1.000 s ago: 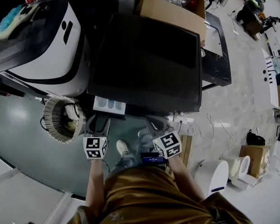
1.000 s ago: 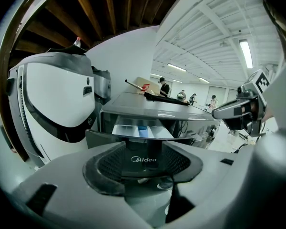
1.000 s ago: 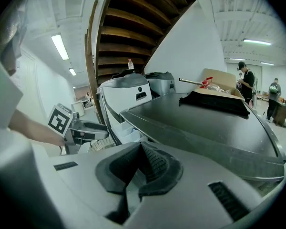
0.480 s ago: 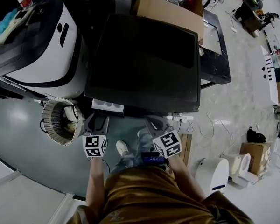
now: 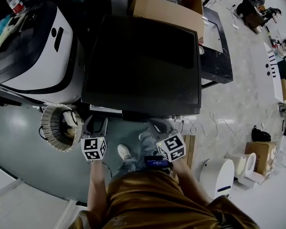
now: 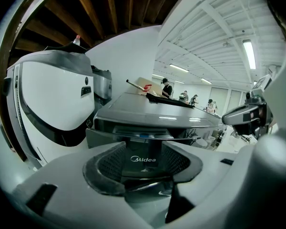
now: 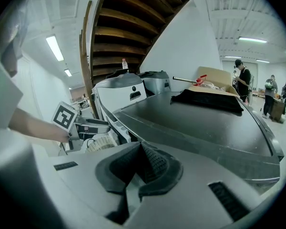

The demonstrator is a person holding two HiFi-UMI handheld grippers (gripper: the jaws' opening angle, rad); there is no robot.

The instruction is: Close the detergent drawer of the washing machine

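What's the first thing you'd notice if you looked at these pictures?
The big dark washing machine fills the middle of the head view. Its detergent drawer pokes out a little at the front left, with the open left gripper right in front of it. A round basket sits on the floor beside that.

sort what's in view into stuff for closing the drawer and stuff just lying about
For the job:
- washer
- drawer, sticking out slightly
- left claw, open, right at the drawer

Just lying about:
- basket
- cardboard box
- white machine
- bottle
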